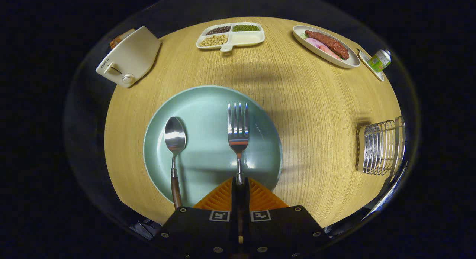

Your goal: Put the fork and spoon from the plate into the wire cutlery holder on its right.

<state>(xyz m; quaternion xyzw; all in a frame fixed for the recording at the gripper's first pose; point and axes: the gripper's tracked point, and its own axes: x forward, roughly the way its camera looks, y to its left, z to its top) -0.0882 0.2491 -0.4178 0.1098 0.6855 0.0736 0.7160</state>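
A pale green plate (208,103) lies on the round wooden table just ahead of my fingers. A steel fork (238,130) points away from me over the plate's right half, and its handle runs back between my two fingers. My gripper (240,184) is shut on that handle. A spoon (174,140) with a wooden handle lies on the plate's left half, its handle reaching over the near rim. The wire cutlery holder (381,147) stands on the table well to the right of the plate, near the table's edge.
A cream toaster (128,58) stands at the far left. A divided white dish of beans and grains (230,36) sits at the far edge. An oval dish of sausage (325,45) and a small green-labelled bottle (379,61) sit at the far right.
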